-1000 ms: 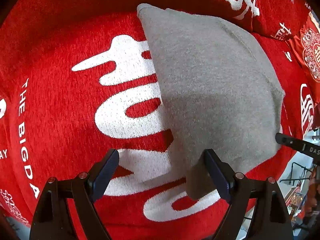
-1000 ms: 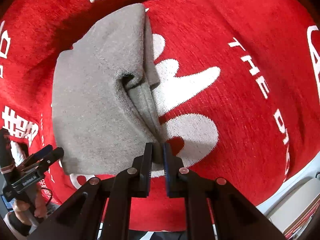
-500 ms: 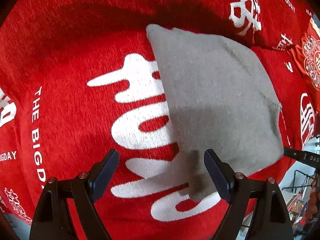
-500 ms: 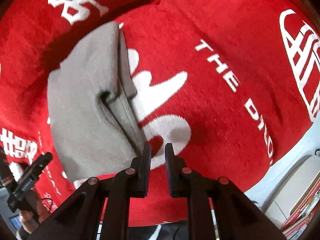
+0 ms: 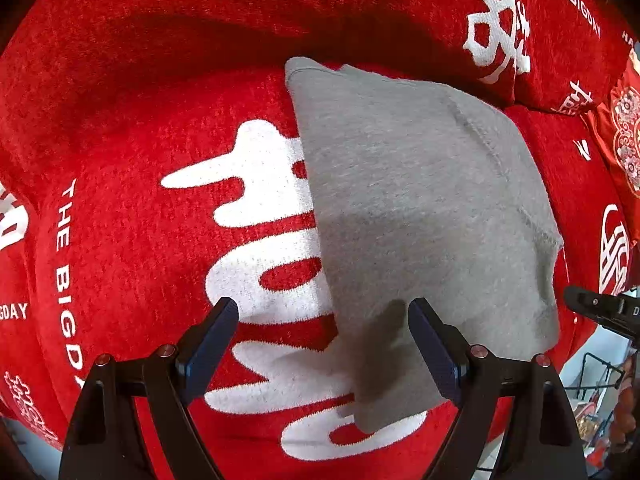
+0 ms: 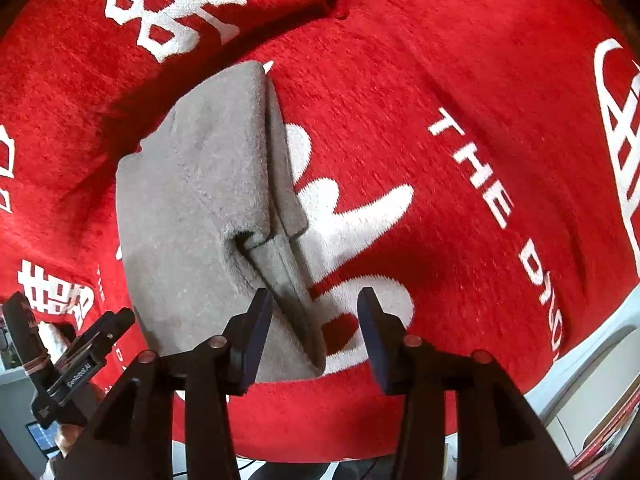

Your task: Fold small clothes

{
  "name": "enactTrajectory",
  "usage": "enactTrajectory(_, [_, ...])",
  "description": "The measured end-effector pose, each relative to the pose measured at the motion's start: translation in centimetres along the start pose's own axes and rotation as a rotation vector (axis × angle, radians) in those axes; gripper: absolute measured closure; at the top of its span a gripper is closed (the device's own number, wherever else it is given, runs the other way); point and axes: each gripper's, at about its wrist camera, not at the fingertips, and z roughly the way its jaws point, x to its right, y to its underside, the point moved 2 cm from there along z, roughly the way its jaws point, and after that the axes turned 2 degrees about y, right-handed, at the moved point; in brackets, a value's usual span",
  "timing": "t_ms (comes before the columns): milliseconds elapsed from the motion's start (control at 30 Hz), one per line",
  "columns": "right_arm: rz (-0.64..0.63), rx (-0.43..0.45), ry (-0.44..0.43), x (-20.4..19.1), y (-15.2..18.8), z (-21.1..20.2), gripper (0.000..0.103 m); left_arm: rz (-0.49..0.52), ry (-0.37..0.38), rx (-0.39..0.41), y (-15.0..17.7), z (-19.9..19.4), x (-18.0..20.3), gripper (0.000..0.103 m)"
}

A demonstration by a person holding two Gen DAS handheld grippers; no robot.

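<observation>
Garment [image 5: 420,208] lies folded beneath both grippers' [image 5: 323,338] [image 6: 315,330] spread, empty fingers.

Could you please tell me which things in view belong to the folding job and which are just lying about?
Belongs to the job:
- folded grey fleece garment
- left gripper, open
- right gripper, open

Just lying about:
- red plush blanket with white lettering underneath
- red patterned cushion at the edge
</observation>
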Motion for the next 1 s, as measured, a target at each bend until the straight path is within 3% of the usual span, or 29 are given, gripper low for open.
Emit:
enactTrajectory(300, [-0.001,0.001,-0.012,0.7,-1.8,0.1,0.048,-0.014,0.005,-0.008,-1.0,0.7,0.5,0.015])
enactTrajectory(633, [0.023,-0.003,-0.07,1.6,-3.3,0.6,0.045,-0.079,0.102,-0.013,-2.9,1.1,0.3,0.015])
enactTrajectory(700, [0.036,0.001,-0.099,1.8,-3.6,0.6,0.039,-0.086,0.101,0.008,-3.4,1.1,0.3,0.015])
enactTrajectory(767, [0.04,0.011,-0.126,1.8,-3.9,0.6,0.037,-0.091,0.112,0.018,-3.6,1.1,0.3,0.001])
enactTrajectory(1000, [-0.008,0.011,-0.224,0.6,-6.2,1.0,0.036,-0.099,0.135,0.006,-5.0,1.4,0.4,0.0])
